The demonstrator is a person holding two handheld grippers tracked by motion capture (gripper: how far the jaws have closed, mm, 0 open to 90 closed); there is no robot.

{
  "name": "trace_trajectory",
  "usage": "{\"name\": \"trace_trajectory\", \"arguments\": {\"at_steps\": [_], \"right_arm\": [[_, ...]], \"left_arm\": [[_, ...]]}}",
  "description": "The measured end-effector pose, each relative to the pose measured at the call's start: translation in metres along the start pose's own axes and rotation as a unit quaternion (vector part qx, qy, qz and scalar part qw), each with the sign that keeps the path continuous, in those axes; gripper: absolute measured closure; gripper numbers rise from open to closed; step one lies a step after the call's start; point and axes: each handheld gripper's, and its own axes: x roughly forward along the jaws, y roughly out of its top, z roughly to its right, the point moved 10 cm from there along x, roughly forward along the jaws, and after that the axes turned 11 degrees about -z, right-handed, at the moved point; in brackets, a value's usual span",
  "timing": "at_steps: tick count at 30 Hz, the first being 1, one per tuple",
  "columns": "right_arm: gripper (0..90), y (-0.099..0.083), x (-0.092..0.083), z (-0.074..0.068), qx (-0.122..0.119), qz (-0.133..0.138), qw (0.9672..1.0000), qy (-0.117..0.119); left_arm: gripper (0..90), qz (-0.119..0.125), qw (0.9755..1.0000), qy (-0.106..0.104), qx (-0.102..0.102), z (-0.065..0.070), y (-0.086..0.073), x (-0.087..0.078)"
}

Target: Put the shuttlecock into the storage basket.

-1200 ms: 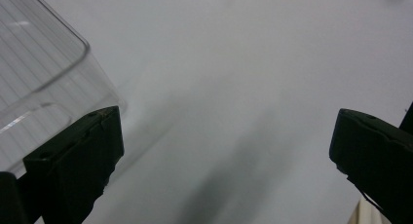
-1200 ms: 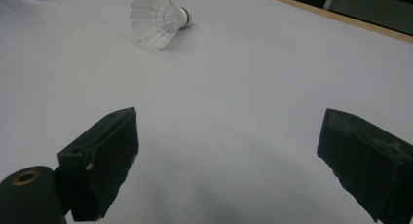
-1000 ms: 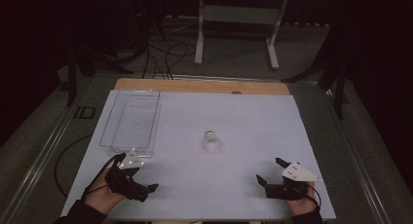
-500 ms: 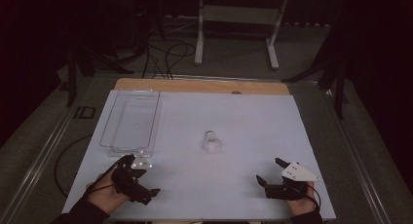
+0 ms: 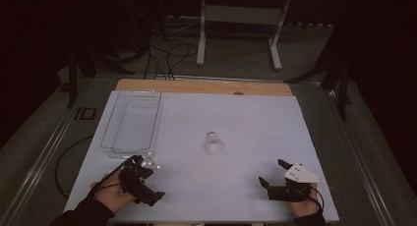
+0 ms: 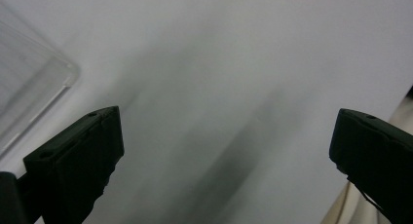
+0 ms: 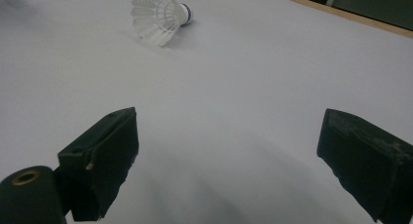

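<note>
Both grippers, left [image 5: 147,184] and right [image 5: 275,174], rest jaws apart at the sheet's [image 5: 246,118] near edge, probably readying for the central shuttlecock [image 5: 213,144].

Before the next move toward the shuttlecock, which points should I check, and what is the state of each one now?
1. Left tongs open, nothing between the jaws: ok.
2. Right tongs open, nothing between the jaws: ok.
3. Shuttlecock free on the white sheet, apart from both tongs: ok. In the right gripper view it lies on its side.
4. Path from the right tongs to the shuttlecock: bare sheet, ok.
5. Clear tray holds nothing and lies flat on the sheet: ok.
6. Left tongs well apart from the tray: not ok, its corner lies close beside the left jaw.
</note>
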Motion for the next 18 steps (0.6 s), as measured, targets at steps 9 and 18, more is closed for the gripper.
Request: {"name": "trace_trajectory", "arguments": {"at_steps": [9, 18], "right_arm": [[8.0, -0.0004, 0.0004, 0.0003, 0.0, -0.002, 1.0, -0.001], [8.0, -0.001, 0.001, 0.0001, 0.0, -0.003, 1.0, -0.001]], "left_arm": [[0.0, -0.025, 0.9993, -0.025, -0.005, 0.0024, 0.0009, -0.0003], [0.0, -0.047, 0.9982, -0.038, -0.003, 0.0043, 0.0039, -0.0004]]}}
